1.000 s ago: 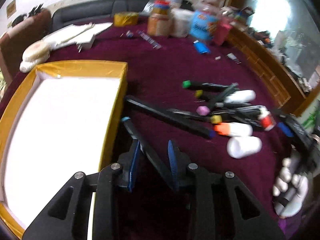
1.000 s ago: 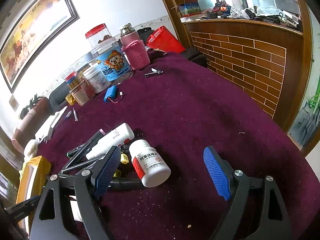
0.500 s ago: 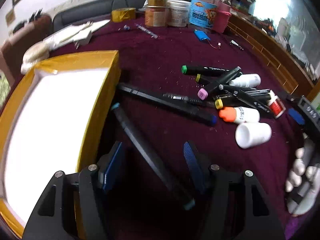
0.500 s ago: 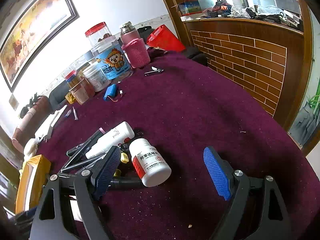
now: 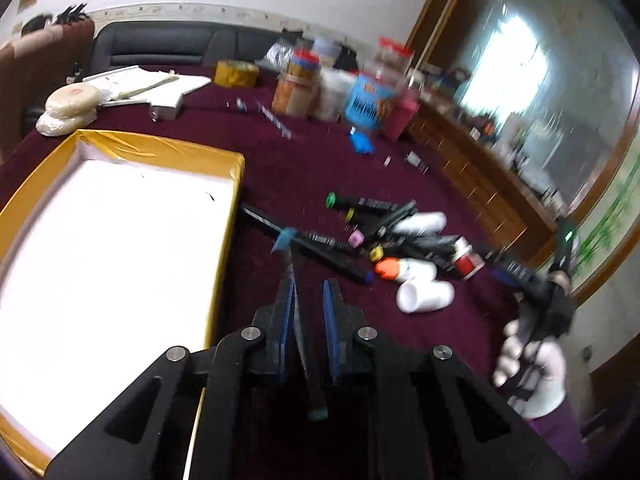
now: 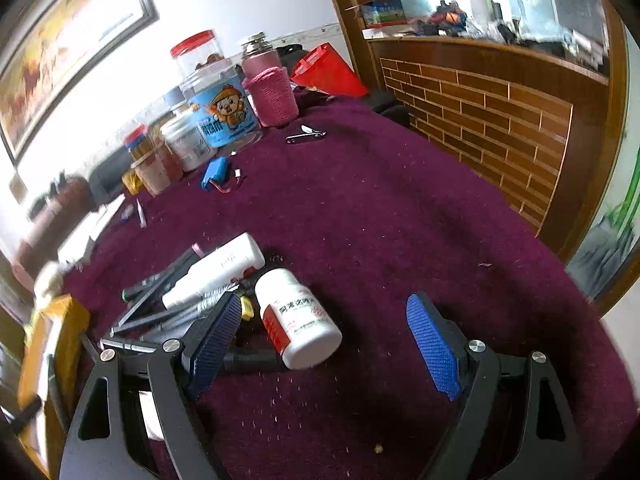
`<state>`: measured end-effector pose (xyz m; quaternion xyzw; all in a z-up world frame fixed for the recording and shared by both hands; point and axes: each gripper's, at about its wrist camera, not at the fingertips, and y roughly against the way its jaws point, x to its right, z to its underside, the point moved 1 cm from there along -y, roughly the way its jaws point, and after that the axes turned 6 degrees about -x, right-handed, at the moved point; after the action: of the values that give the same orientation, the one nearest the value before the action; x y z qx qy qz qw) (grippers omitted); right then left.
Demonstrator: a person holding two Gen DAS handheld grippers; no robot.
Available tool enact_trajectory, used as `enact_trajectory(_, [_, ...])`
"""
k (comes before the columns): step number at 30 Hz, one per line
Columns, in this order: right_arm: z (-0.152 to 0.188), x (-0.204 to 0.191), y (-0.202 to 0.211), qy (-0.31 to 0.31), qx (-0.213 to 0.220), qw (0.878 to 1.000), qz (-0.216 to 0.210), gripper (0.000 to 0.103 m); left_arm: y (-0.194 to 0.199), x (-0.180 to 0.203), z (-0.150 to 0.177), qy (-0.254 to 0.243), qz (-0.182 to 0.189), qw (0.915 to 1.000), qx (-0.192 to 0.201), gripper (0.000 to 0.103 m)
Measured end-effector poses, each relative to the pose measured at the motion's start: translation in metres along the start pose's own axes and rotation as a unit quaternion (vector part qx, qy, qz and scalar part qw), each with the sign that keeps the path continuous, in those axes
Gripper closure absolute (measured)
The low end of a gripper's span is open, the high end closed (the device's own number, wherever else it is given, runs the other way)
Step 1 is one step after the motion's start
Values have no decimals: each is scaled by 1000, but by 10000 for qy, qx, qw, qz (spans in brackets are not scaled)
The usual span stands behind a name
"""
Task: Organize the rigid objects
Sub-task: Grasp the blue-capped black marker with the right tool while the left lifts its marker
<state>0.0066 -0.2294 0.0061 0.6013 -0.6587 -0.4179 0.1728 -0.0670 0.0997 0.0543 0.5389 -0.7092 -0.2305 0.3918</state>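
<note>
We see daylight glaring from the window (image 5: 516, 60) at upper right; the left wrist view is motion-blurred, and both views bend at their edges.

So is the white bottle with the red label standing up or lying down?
Lying down. The white bottle rests on its side on the purple tablecloth, beside the markers.

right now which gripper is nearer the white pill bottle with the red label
Right. The right gripper has the white pill bottle between its closing fingers; the left gripper is over by the yellow box.
</note>
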Motion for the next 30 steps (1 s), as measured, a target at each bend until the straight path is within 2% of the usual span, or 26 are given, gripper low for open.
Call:
enact_trajectory(3, [3, -32, 29, 550, -12, 9971, -534, 30, 32, -19, -1, 210, 410, 9986, 276, 91])
enact_trajectory(5, [7, -71, 45, 1269, -41, 9881, -865, 30, 46, -29, -2, 294, 550, 9970, 455, 91])
enact_trajectory(7, [16, -116, 50, 2027, -243, 9717, -1184, 30, 60, -39, -1, 348, 748, 9945, 642, 91])
enact_trajectory(8, [20, -132, 47, 2277, -422, 9637, -1326, 30, 65, -43, 0, 379, 765, 9940, 686, 91])
enact_trajectory(9, [28, -157, 38, 2611, -750, 9502, -1524, 31, 67, -45, 2, 405, 783, 9938, 685, 91])
enact_trajectory(10, [33, -170, 31, 2783, -901, 9432, -1574, 32, 68, -47, 5, 410, 819, 9937, 641, 91])
enact_trajectory(11, [38, -183, 24, 2964, -1006, 9368, -1563, 38, 68, -47, 7, 399, 817, 9940, 606, 91])
enact_trajectory(13, [51, -212, 2, 3401, -1292, 9215, -1357, 59, 68, -45, 13, 322, 793, 9949, 531, 91])
enact_trajectory(14, [56, -223, -10, 3534, -1461, 9155, -1252, 62, 68, -45, 16, 302, 794, 9951, 500, 91])
enact_trajectory(16, [60, -232, -26, 3658, -1606, 9101, -1099, 67, 70, -51, 19, 347, 827, 9950, 444, 91])
enact_trajectory(18, [62, -239, -36, 3723, -1629, 9082, -1004, 68, 72, -57, 23, 434, 884, 9943, 398, 91])
enact_trajectory(24, [70, -259, -57, 4095, -1873, 8886, -876, 68, 73, -65, 29, 518, 1007, 9930, 341, 91])
enact_trajectory(26, [65, -266, -60, 3999, -1917, 8921, -868, 72, 70, -62, 29, 502, 1036, 9930, 282, 91])
enact_trajectory(28, [62, -264, -60, 3783, -2006, 8995, -869, 90, 67, -57, 29, 475, 1089, 9927, 211, 91])
enact_trajectory(30, [59, -258, -58, 3553, -2092, 9061, -946, 90, 64, -50, 28, 402, 1110, 9929, 130, 90])
